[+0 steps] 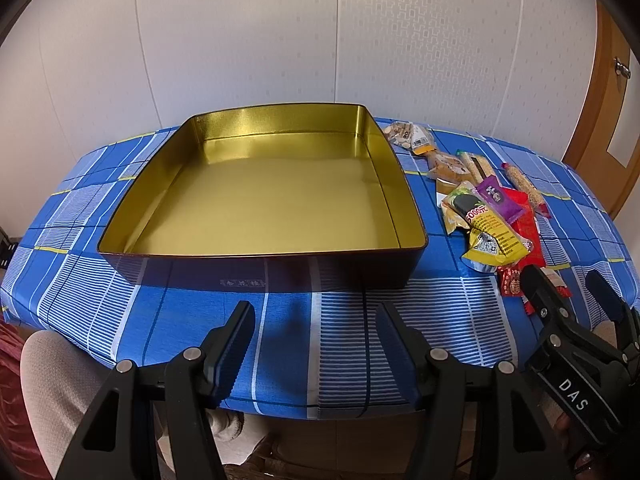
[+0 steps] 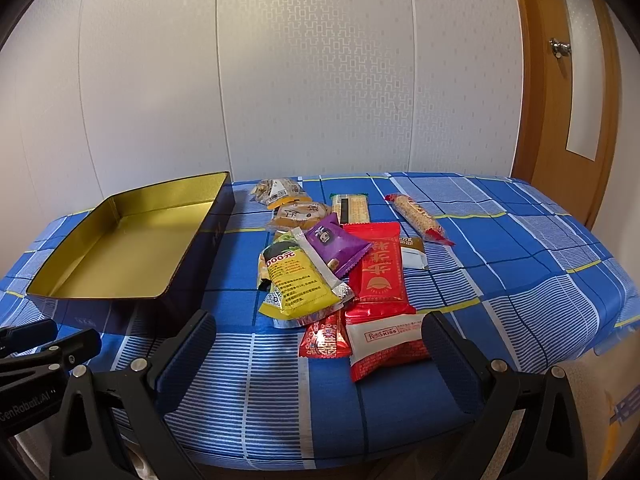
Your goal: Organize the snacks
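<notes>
Both grippers hang over the near table edge with jaws apart, holding nothing: left gripper (image 1: 316,344) facing the gold-lined tin (image 1: 256,196), right gripper (image 2: 320,354) facing the snack pile (image 2: 340,268). The snacks lie loose on the blue checked tablecloth (image 2: 520,280), just right of the tin.

"das" on right tool (image 1: 568,284), "genrobot.ai" on left tool (image 2: 48,340), "kiss" on white-red packet (image 2: 386,344)
</notes>
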